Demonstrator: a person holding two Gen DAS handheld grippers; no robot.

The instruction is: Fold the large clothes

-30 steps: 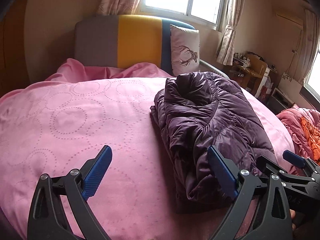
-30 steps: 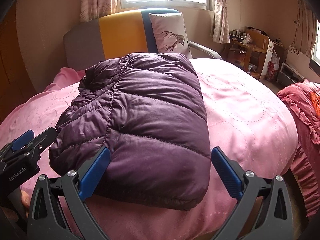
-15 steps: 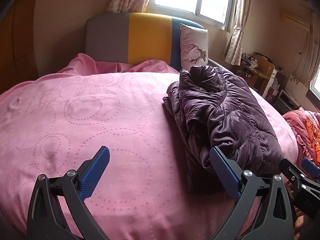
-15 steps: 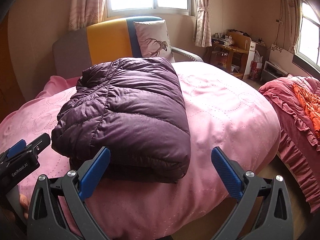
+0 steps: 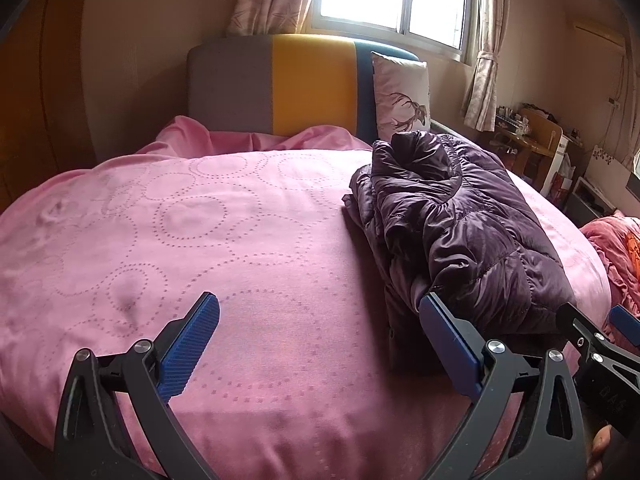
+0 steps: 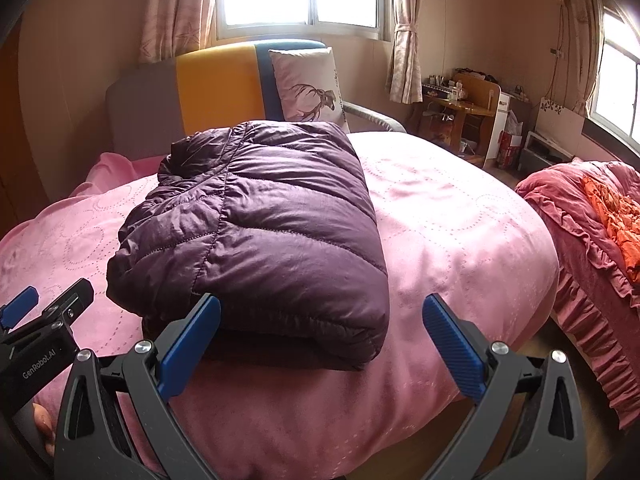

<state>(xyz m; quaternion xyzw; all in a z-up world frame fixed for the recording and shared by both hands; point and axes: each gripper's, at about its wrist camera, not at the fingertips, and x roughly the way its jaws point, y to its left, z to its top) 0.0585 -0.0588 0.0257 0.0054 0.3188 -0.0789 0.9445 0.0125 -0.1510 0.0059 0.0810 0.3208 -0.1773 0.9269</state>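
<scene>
On the pink bedspread (image 6: 460, 216), toward the foot and right half of the bed, sits the purple puffer jacket (image 6: 264, 220), already folded into a thick rectangular bundle, smooth quilted panel on top, bunched collar and sleeve layers stacked along its left side (image 5: 404, 184). Left gripper (image 5: 320, 344) hangs off the bundle's left edge, jaws spread wide, nothing between them. Right gripper (image 6: 320, 344) sits at the near end of the bundle, jaws likewise released and empty, apart from the fabric. Both held low and clear of the jacket, likely so the puffy fill stays put without being dragged. Fold looks done or close; left side layers look loose and might spring open. Deer cushion (image 6: 308, 84) leans on the headboard (image 6: 216, 84) behind.
</scene>
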